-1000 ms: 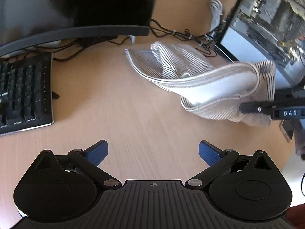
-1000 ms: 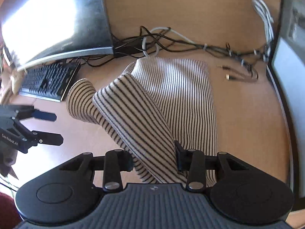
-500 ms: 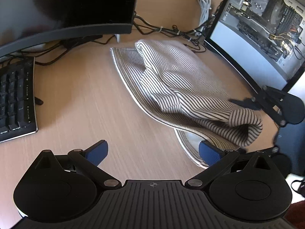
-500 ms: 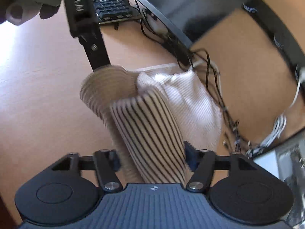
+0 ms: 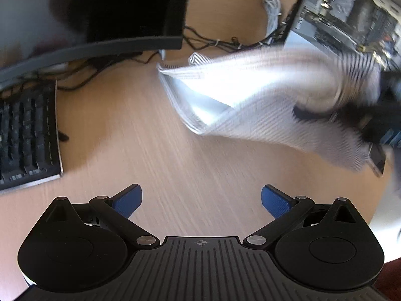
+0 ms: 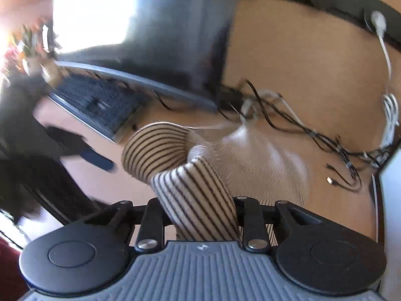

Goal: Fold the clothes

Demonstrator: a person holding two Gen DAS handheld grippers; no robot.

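The right gripper [image 6: 198, 215] pinches a bunched fold of the striped knit garment [image 6: 195, 200]; its jaws have just been closing, with the cloth between them, and the pads press on the fabric from both sides. The rest of the garment [image 5: 250, 100] hangs and drags from that grip across the wooden desk [image 5: 150, 155], its far hem lying just in front of the curved monitor [image 5: 112, 12], near the tangle of black cables [image 6: 288, 115]. The left gripper [image 5: 201, 198] hovers over bare desk on the near side of the garment from the monitor, its blue pads [image 5: 127, 200] spread wide with nothing between them.

The step in hand looks like carrying one end of the garment over to lay a fold. To do it well, the right gripper should keep a firm pinch on the whole bunch, since the thick roll could slip out in layers. The lifted end should travel low and smoothly so the part on the desk stays flat and is not dragged towards the cables or the keyboard [image 5: 27, 138], which lies to the side of the monitor. The free left gripper could usefully pin or take the hem nearest the monitor, so that the edges line up before release.
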